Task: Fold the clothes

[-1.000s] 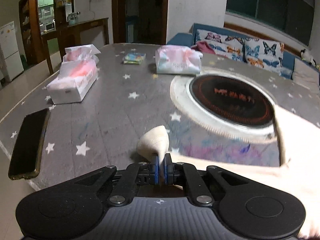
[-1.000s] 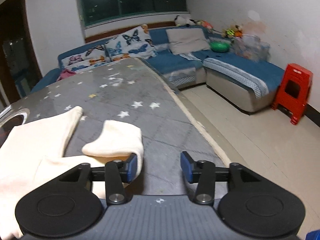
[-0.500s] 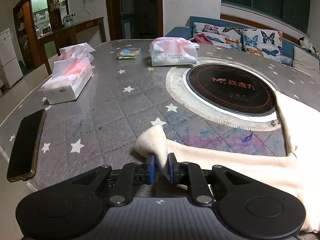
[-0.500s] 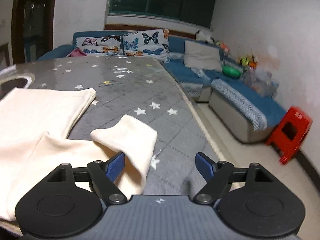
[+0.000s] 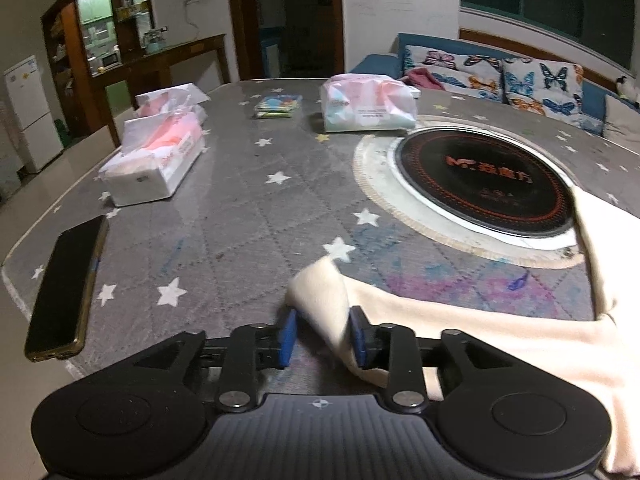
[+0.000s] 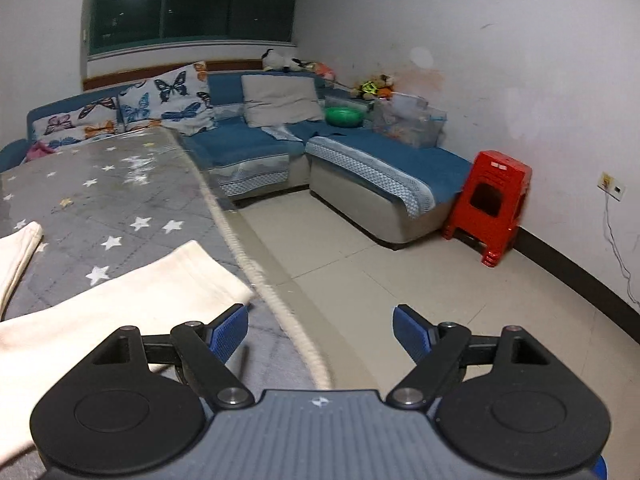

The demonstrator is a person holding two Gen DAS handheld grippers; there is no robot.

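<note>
A cream garment (image 5: 500, 332) lies on the grey star-print table (image 5: 240, 216). One sleeve end (image 5: 324, 300) sits loose between the parted fingers of my left gripper (image 5: 323, 338), which is open. In the right wrist view the other sleeve (image 6: 132, 304) lies flat near the table's right edge. My right gripper (image 6: 320, 330) is wide open and empty, just right of that sleeve, out over the table edge and floor.
A black phone (image 5: 66, 288) lies at the table's left edge. Tissue packs (image 5: 156, 160) (image 5: 368, 108) stand further back. A round black hob (image 5: 480, 180) is set in the table. A blue sofa (image 6: 360, 160) and a red stool (image 6: 492, 208) stand to the right.
My left gripper has opened and let go of the sleeve end. My right gripper has opened wider and swung right, off the other sleeve, which now lies flat.
</note>
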